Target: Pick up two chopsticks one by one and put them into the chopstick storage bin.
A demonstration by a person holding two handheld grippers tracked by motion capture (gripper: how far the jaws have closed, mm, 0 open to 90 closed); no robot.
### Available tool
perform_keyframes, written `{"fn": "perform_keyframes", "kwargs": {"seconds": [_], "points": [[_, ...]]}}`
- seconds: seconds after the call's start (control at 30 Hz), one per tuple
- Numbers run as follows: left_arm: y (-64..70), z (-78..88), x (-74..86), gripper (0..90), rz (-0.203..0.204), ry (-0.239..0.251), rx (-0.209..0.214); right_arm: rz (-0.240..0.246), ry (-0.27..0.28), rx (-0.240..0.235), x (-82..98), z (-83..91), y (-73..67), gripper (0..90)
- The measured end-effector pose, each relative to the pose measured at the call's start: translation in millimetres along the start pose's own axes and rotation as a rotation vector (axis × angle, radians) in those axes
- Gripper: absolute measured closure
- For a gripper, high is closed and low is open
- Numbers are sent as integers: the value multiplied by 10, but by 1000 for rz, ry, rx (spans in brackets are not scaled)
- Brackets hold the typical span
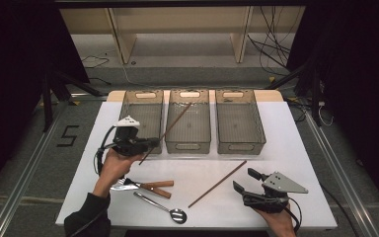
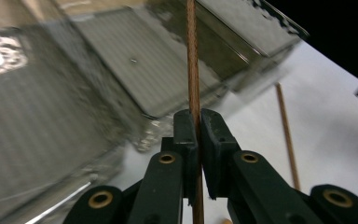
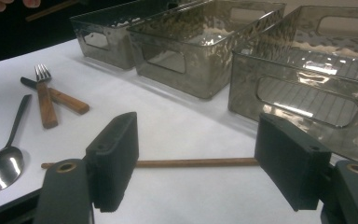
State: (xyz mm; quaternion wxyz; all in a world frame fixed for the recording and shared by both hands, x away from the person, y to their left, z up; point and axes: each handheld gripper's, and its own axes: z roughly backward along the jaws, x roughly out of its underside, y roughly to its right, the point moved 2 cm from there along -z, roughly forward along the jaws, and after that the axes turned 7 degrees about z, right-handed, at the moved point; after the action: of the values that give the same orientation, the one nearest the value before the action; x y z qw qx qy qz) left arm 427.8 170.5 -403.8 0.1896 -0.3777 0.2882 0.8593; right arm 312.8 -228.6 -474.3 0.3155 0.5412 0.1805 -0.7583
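White table [image 1: 286, 148]: three bins [image 1: 189, 121], two chopsticks [image 1: 217, 183].

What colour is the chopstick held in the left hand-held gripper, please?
Reddish brown; the chopstick shows best in the left gripper view.

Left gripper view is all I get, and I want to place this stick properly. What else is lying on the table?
Observer: A second chopstick lies on the table, in front of the open right gripper.
Operator: Which bin is my stick over?
Observer: The held chopstick, clamped in the left gripper, reaches over the middle bin of three.
Operator: Any other cutlery?
Observer: A fork, a knife and a spoon lie below your left hand.
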Motion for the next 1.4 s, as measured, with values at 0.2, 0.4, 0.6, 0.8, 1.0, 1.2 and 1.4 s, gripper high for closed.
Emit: {"fn": "perform_keyframes", "kwargs": {"seconds": [0.2, 0.4, 0.6, 0.8, 1.0, 1.2, 1.4], "points": [[-350, 103, -265, 851, 35, 26, -114, -5, 0, -3, 6, -11, -2, 309], [-627, 69, -437, 850, 61, 24, -169, -6, -2, -5, 6, -16, -7, 309], [-827, -19, -495, 850, 58, 7, -213, -7, -1, -6, 9, -16, -5, 309], [-938, -105, -507, 850, 45, -24, -238, -8, 0, -8, 11, -15, -2, 310], [-1022, -190, -469, 850, 38, -50, -264, -7, -2, -9, 13, -17, -4, 310], [-1077, -219, -423, 849, 36, -72, -290, -6, -3, -10, 13, -18, -5, 310], [-1122, -247, -403, 849, 36, -79, -308, -4, -2, -11, 13, -18, -9, 313]]}}
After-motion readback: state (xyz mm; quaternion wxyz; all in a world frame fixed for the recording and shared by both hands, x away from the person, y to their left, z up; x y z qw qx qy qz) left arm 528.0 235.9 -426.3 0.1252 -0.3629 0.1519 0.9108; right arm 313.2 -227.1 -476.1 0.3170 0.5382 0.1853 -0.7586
